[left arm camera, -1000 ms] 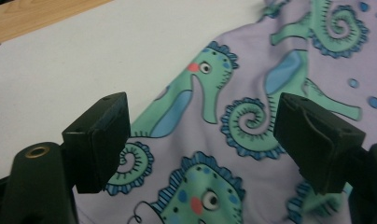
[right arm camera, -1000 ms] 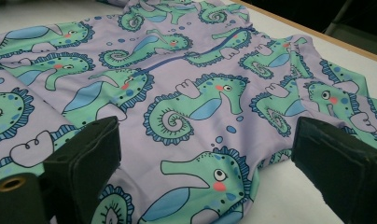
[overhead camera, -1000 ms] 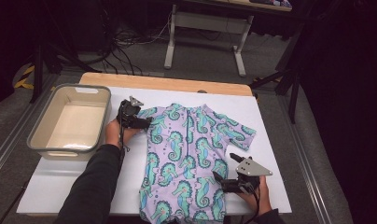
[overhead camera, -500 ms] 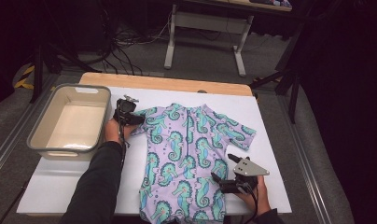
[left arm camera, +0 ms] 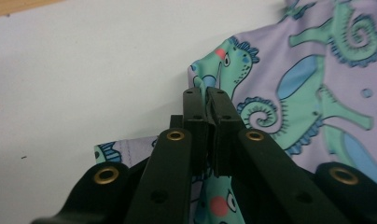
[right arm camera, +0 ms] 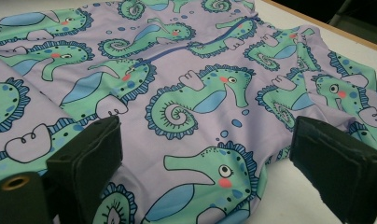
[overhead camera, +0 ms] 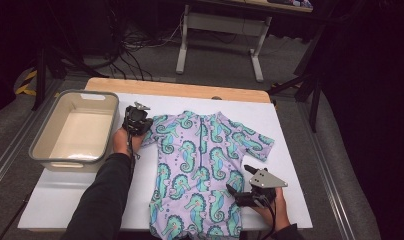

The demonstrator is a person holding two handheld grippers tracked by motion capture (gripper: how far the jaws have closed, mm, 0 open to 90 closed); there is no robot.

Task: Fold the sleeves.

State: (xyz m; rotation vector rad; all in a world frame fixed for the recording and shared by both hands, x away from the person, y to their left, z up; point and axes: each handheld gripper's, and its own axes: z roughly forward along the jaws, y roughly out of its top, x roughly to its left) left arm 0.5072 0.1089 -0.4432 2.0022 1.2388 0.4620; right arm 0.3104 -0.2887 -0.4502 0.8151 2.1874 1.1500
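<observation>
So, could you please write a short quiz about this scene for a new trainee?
1. True or false: the left gripper is shut on a sleeve of the swimsuit.
2. The right gripper is: A) open, B) shut on the fabric, C) inside the tub.
3. Which printed animal covers the swimsuit?

Key:
1. True.
2. A; its jaws stand wide apart at the suit's edge.
3. Seahorses. The grey tub holds nothing.

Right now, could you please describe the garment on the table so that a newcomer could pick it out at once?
On the white table, just right of the grey plastic tub, lies a child's short-sleeved swimsuit spread flat. It is lilac with teal seahorses, and a zip runs down its middle. The left gripper pinches its sleeve edge, and the right gripper stands open at its side.
</observation>
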